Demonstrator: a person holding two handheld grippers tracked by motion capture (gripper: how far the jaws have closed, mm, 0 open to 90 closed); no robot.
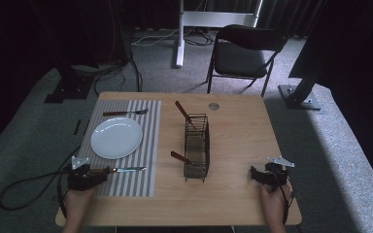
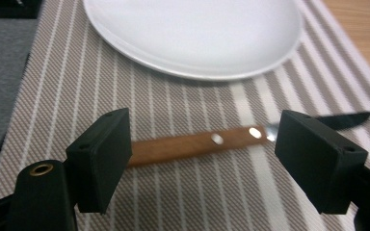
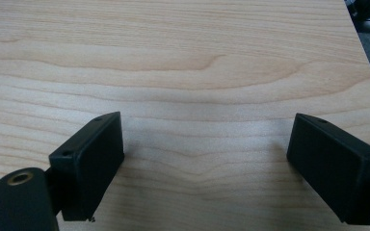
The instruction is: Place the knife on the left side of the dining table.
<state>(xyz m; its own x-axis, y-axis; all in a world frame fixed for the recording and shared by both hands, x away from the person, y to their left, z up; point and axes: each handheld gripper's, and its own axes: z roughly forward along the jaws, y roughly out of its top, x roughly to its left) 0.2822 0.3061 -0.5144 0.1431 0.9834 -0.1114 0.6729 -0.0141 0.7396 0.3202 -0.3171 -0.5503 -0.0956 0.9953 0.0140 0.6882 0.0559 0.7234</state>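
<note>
The left gripper (image 2: pixel 202 159) stands with its jaws spread wide on either side of the wooden-handled knife (image 2: pixel 200 143), which lies flat on the striped placemat (image 2: pixel 183 192) just below the white plate (image 2: pixel 192 33); nothing is clamped. The right gripper (image 3: pixel 204 166) is likewise spread wide and empty, resting over bare desk (image 3: pixel 183 57) at the near right, well apart from the wire caddy (image 1: pixel 196 145) in the middle. Likely faults from here: the knife lies flat, so jaws closing too high would skate over the handle, and a pinch taken near the handle's end could let the blade tip sag or swing; a low approach could also drag and wrinkle the placemat, shifting the plate. Count on the desk: one plate, one placemat, one knife by the left gripper, one fork (image 1: pixel 125 112) beyond the plate, one caddy, and two brown-handled utensils (image 1: pixel 183 112) in the caddy, whose type cannot be determined at this distance. One small round disc (image 1: pixel 213 106) is near the far edge.
</note>
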